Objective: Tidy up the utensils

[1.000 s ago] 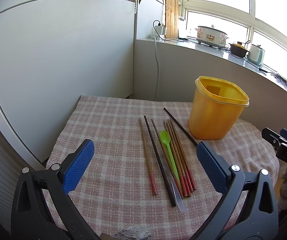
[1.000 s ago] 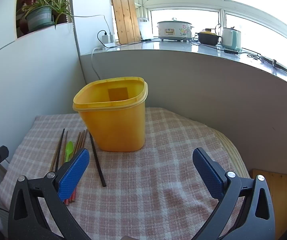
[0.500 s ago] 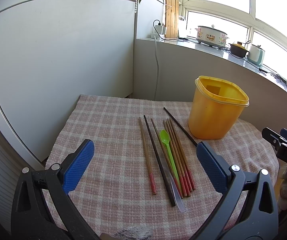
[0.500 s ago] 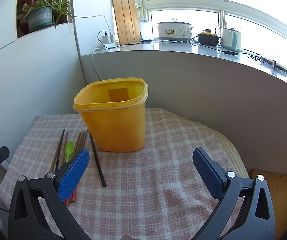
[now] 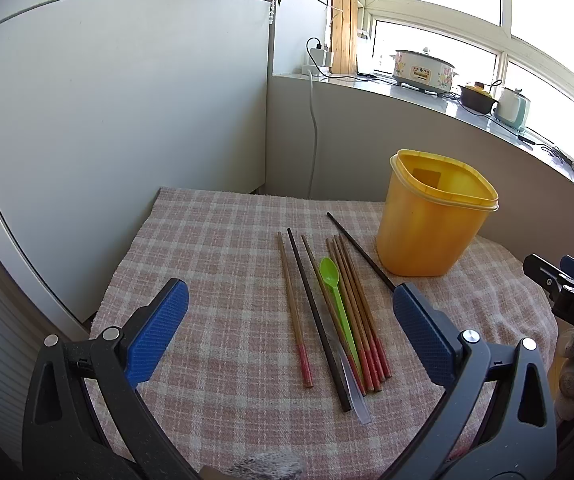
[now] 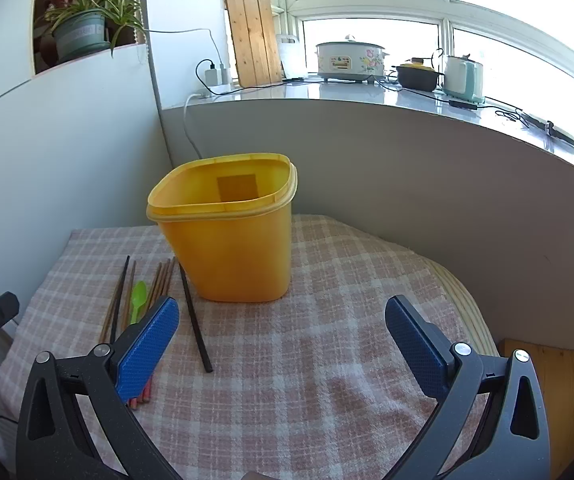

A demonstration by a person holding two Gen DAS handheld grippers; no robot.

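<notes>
Several brown chopsticks with red ends (image 5: 357,308) and two black chopsticks (image 5: 315,316) lie on the checked cloth, with a green spoon (image 5: 333,280) among them. One black chopstick (image 6: 195,320) lies apart beside the empty yellow tub (image 5: 431,216) (image 6: 227,236). My left gripper (image 5: 287,332) is open and empty, held just short of the utensils. My right gripper (image 6: 281,340) is open and empty, in front of the tub. The spoon also shows in the right wrist view (image 6: 139,304).
The pink checked cloth (image 5: 215,264) covers a small table against a white cabinet (image 5: 127,120) and a grey wall below a windowsill with cookers (image 6: 351,60). The cloth's edge drops off at right, beside a wooden surface (image 6: 567,392).
</notes>
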